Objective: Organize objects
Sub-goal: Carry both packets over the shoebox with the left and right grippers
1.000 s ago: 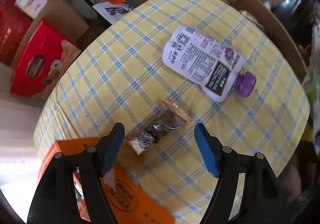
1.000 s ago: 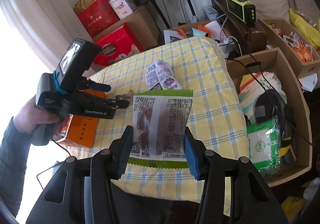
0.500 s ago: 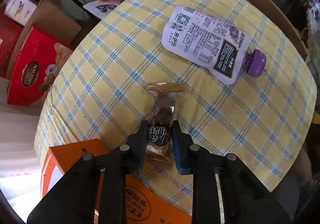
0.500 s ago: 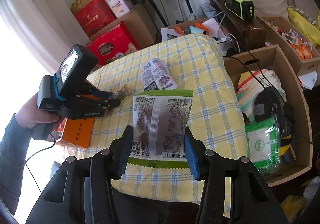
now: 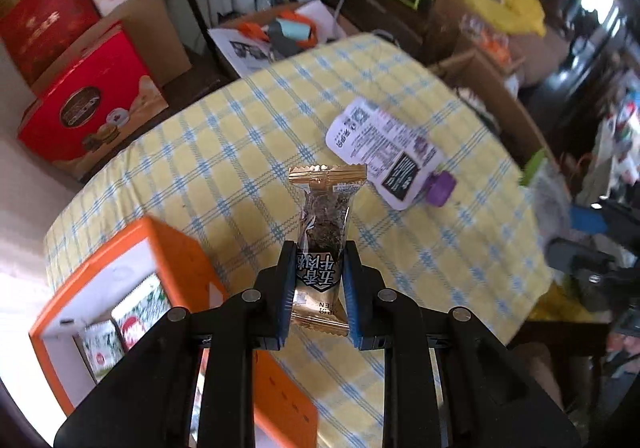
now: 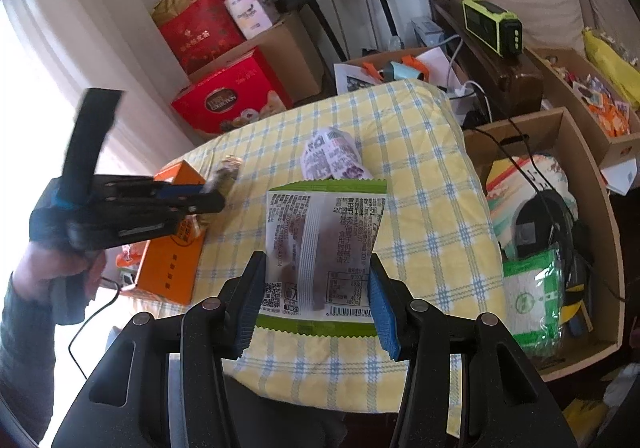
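My left gripper (image 5: 317, 290) is shut on a small gold-and-clear snack packet (image 5: 325, 224), lifted off the yellow checked tablecloth (image 5: 224, 152). In the right wrist view the left gripper (image 6: 208, 195) hangs over the orange box (image 6: 170, 260) with the snack packet (image 6: 226, 172) sticking out of it. My right gripper (image 6: 318, 300) is shut on a white-and-green snack bag (image 6: 324, 244), held above the cloth's near edge. A white pouch with a purple cap (image 5: 386, 156) lies on the cloth; the same pouch (image 6: 334, 158) shows beyond the bag.
The orange box (image 5: 176, 260) stands open at the table's left end with sachets inside. Red gift boxes (image 6: 232, 96) and cardboard boxes stand behind the table. A large cardboard box (image 6: 560, 232) of bags sits right of the table. A person's hand and sleeve (image 6: 24, 312) hold the left gripper.
The left gripper closed on the snack packet that lay on the cloth, then lifted it and tilted up. The right gripper stayed still with its bag.
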`<state>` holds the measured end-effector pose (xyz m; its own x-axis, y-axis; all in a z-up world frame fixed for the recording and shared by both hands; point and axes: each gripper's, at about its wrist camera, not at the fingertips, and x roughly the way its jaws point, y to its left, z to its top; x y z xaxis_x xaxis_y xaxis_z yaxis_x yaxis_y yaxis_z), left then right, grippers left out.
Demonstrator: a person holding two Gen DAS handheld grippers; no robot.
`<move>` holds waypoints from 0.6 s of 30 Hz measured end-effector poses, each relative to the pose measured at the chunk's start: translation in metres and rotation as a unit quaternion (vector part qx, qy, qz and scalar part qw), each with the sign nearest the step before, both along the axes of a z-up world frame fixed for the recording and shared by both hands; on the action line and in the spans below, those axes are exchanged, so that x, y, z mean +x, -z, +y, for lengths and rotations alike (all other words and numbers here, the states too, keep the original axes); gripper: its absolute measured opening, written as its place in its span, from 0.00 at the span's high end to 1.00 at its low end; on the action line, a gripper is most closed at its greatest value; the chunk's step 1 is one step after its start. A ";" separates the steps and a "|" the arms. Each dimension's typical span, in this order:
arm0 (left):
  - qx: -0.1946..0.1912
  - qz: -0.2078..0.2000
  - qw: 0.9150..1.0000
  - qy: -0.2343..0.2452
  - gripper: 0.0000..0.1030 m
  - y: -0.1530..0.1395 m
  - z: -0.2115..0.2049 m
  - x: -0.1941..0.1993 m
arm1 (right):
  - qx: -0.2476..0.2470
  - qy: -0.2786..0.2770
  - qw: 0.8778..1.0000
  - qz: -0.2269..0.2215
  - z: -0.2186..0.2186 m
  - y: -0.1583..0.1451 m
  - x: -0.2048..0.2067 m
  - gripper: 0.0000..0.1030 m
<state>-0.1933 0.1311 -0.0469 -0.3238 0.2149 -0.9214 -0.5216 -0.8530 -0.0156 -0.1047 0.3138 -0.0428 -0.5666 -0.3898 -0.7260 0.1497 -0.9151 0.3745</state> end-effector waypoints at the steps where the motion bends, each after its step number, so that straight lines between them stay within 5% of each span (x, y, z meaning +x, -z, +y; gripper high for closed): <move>1: 0.007 0.002 1.000 -0.005 0.80 -0.004 -0.004 0.002 | 0.001 -0.001 1.000 0.001 -0.002 -0.002 0.000 0.51; 18: 0.052 0.016 0.995 -0.083 0.80 -0.041 -0.106 0.037 | -0.002 -0.068 0.997 0.023 -0.085 -0.037 -0.013 0.51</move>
